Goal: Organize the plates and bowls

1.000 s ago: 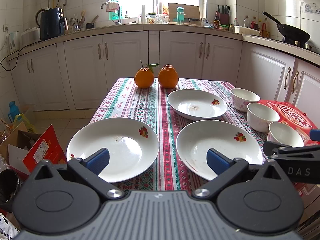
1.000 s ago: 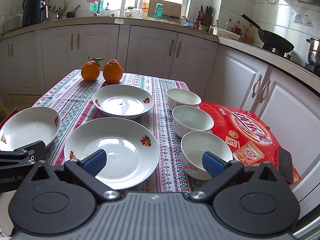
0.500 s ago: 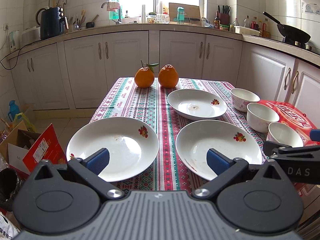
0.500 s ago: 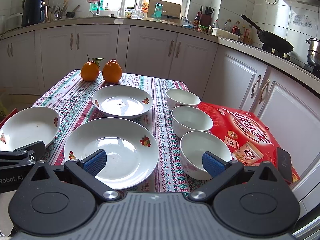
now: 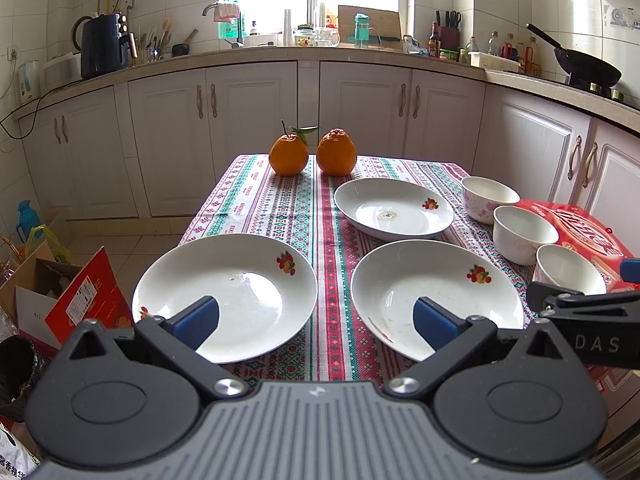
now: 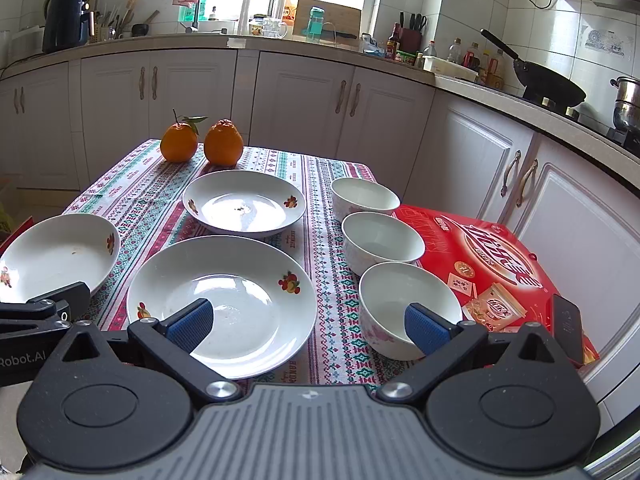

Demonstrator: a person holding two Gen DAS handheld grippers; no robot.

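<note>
Three white plates with fruit prints lie on the patterned tablecloth: a near-left plate (image 5: 224, 292), a near-middle plate (image 5: 432, 292) and a far plate (image 5: 394, 208). They also show in the right wrist view (image 6: 52, 256) (image 6: 224, 296) (image 6: 244, 204). Three white bowls stand in a row on the right: far (image 6: 364, 198), middle (image 6: 382, 242), near (image 6: 404, 304). My left gripper (image 5: 316, 320) is open and empty above the table's near edge, between the two near plates. My right gripper (image 6: 308, 324) is open and empty, between the middle plate and the near bowl.
Two oranges (image 5: 312, 154) sit at the table's far end. A red box (image 6: 492, 272) with a dark phone (image 6: 568, 332) on it lies right of the bowls. Cardboard boxes (image 5: 68, 296) stand on the floor at left. Kitchen cabinets (image 5: 304, 120) run behind.
Both grippers have hardly moved; the views shift only slightly. Both stay open and nothing on the table has moved.
</note>
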